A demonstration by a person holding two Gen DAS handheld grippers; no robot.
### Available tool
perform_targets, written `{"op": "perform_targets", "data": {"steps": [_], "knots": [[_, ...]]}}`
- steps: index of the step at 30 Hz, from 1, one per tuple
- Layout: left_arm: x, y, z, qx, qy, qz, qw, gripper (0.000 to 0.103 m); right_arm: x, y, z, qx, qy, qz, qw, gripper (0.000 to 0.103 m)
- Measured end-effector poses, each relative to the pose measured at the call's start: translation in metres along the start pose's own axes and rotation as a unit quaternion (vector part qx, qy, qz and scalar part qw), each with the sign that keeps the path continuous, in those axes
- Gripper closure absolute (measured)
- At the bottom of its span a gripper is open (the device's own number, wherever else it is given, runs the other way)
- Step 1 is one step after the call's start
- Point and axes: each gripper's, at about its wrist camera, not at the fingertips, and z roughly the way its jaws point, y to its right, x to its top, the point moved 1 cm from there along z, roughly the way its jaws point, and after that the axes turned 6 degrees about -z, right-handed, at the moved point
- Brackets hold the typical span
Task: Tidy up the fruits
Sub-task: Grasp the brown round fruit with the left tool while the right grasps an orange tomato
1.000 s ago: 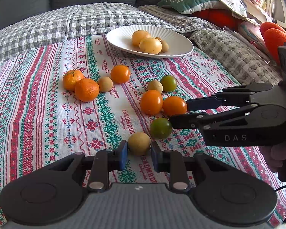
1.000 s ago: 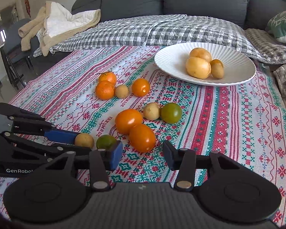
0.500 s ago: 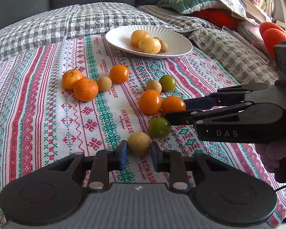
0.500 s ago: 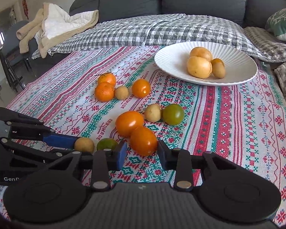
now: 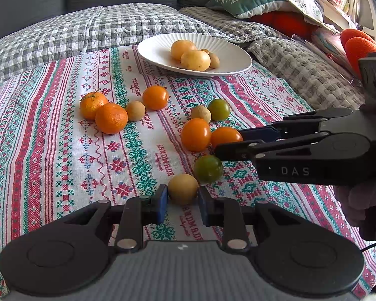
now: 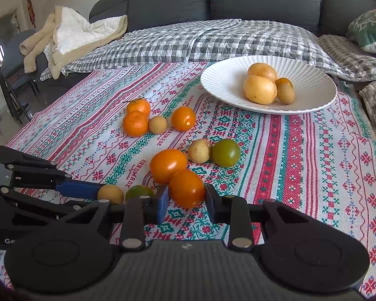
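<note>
In my left gripper (image 5: 182, 198) I hold a small tan fruit (image 5: 183, 189); the two blue pads press on its sides, at about 6 o'clock in the left wrist view, low over the patterned cloth (image 5: 50, 165). My right gripper (image 6: 187, 200) has just been closing, and its pads now sit against both sides of an orange tomato (image 6: 186, 188). I judge this as a grip, though I cannot see how firmly they press.

The tan fruit looks light and rather firm, with a dull skin, so it should not slip much. The tomato is smooth and shiny, and I think it is soft under the skin. It can bruise or shoot out if I squeeze hard, so the widest middle part is the right place to hold it.

A little further, at 1 o'clock from the tan fruit, lies a green tomato (image 5: 208, 168), just beside it. Behind it a second orange tomato (image 6: 168, 166) touches the one I hold, so it may roll when I lift. Two mandarins (image 5: 111, 118) lie at 10 o'clock. Far at 12 o'clock stands the white plate (image 5: 160, 57) with a few yellow fruits in it.

The undersides of both held fruits are hidden by the pads. On the plate one small fruit is half covered, so I cannot count them surely.
</note>
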Motion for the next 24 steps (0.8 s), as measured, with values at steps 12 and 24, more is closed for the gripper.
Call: {"op": "perform_targets", "data": {"steps": [12, 24], "knots": [[0.003, 0.003, -0.002, -0.004, 0.007, 0.001, 1.0000, 0.089, 0.003, 0.001, -0.006, 0.002, 0.010, 0.007, 1.000, 0.076], [0.009, 0.004, -0.007, -0.007, 0.022, -0.003, 0.9997, 0.089, 0.011, 0.006, -0.016, 0.002, 0.030, 0.020, 0.999, 0.076]]}}
